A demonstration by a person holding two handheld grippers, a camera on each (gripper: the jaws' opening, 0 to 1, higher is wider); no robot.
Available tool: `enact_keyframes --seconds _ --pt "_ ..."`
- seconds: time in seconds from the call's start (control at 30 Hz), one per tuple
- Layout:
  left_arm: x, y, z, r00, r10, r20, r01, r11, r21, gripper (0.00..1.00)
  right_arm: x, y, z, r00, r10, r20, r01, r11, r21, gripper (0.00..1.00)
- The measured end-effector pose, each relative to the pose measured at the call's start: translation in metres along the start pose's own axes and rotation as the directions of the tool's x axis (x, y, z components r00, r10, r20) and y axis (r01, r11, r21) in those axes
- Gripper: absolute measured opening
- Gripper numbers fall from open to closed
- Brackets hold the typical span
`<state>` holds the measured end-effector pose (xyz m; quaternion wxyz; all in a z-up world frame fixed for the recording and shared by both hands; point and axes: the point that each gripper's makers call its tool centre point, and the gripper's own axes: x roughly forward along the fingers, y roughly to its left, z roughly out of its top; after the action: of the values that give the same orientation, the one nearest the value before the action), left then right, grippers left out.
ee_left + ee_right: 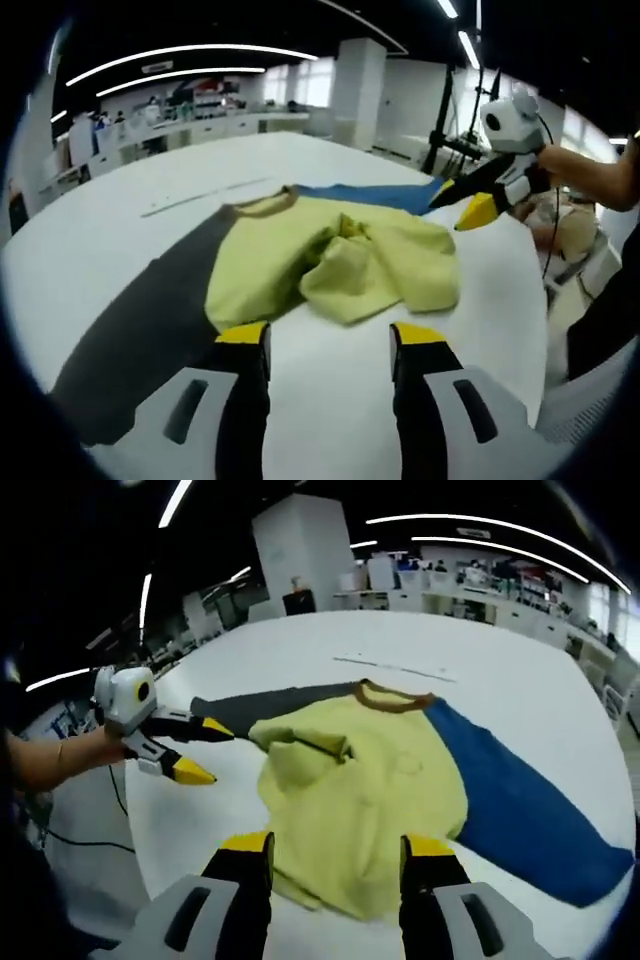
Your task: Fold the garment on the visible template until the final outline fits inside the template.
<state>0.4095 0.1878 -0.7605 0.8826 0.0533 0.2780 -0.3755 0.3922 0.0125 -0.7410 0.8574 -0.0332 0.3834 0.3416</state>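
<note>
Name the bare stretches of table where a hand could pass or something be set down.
Bare white table lies beyond the garment's collar. Another strip runs between the yellow garment and the left claw. It is crowded around the garment's sleeves, dark and blue.

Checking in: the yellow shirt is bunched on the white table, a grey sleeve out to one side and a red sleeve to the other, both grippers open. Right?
One thing is off: the second sleeve is blue, not red, as the right gripper view shows. The rest stands: the yellow shirt lies bunched on the white table, the grey sleeve runs out the other side, and the left gripper and right gripper are open.
</note>
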Motion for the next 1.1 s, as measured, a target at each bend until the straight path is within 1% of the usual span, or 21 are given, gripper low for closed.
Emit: enact_keyframes --seconds 0.03,0.1,0.27,0.37,0.43,0.53,0.63,0.77,0.87,0.93,1.0,1.1 --pt "0.002 0.0 0.0 1.0 -0.002 0.0 0.002 1.0 0.0 0.43 -0.002 0.0 -0.005 1.0 -0.004 -0.004 0.004 1.0 0.017 0.47" --pt "0.008 -0.001 0.001 1.0 -0.005 -0.002 0.005 1.0 0.002 0.42 -0.004 0.0 -0.014 1.0 -0.011 -0.018 0.011 1.0 0.023 0.47" --pt "0.019 0.002 0.0 1.0 -0.008 -0.018 0.008 1.0 0.003 0.4 -0.005 0.003 -0.031 0.999 -0.03 -0.039 0.032 0.998 0.052 0.47" --pt "0.027 0.005 0.001 1.0 0.0 -0.029 0.0 1.0 0.007 0.36 -0.002 0.01 -0.044 0.998 -0.03 -0.052 0.034 0.996 0.087 0.46" --pt "0.031 0.008 -0.001 0.999 0.004 -0.051 -0.004 1.0 0.01 0.33 0.002 0.013 -0.052 0.997 -0.034 -0.065 0.041 0.993 0.112 0.44" --pt "0.036 0.012 0.002 0.999 0.009 -0.046 -0.009 1.0 0.0 0.32 0.007 0.016 -0.061 0.996 -0.048 -0.075 0.057 0.991 0.12 0.41" --pt "0.04 0.012 0.004 0.999 0.006 -0.043 -0.007 1.0 -0.006 0.28 0.011 0.016 -0.063 0.995 -0.065 -0.071 0.074 0.988 0.137 0.36" --pt "0.046 0.013 0.001 0.998 0.008 -0.059 -0.01 1.0 -0.018 0.27 0.017 0.018 -0.062 0.996 -0.071 -0.062 0.08 0.986 0.145 0.26" --pt "0.049 0.011 -0.001 0.998 0.003 -0.068 -0.005 1.0 -0.026 0.24 0.021 0.02 -0.061 0.995 -0.079 -0.057 0.086 0.985 0.151 0.24" --pt "0.051 0.012 -0.003 0.997 0.005 -0.073 -0.007 1.0 -0.025 0.23 0.024 0.018 -0.061 0.994 -0.091 -0.057 0.099 0.983 0.152 0.24" --pt "0.053 0.015 -0.004 0.997 0.014 -0.077 -0.016 0.999 -0.034 0.23 0.026 0.019 -0.059 0.995 -0.089 -0.053 0.096 0.982 0.163 0.23" --pt "0.055 0.018 -0.002 0.998 0.022 -0.067 -0.026 0.998 -0.058 0.22 0.029 0.021 -0.057 0.994 -0.098 -0.05 0.105 0.982 0.16 0.21"
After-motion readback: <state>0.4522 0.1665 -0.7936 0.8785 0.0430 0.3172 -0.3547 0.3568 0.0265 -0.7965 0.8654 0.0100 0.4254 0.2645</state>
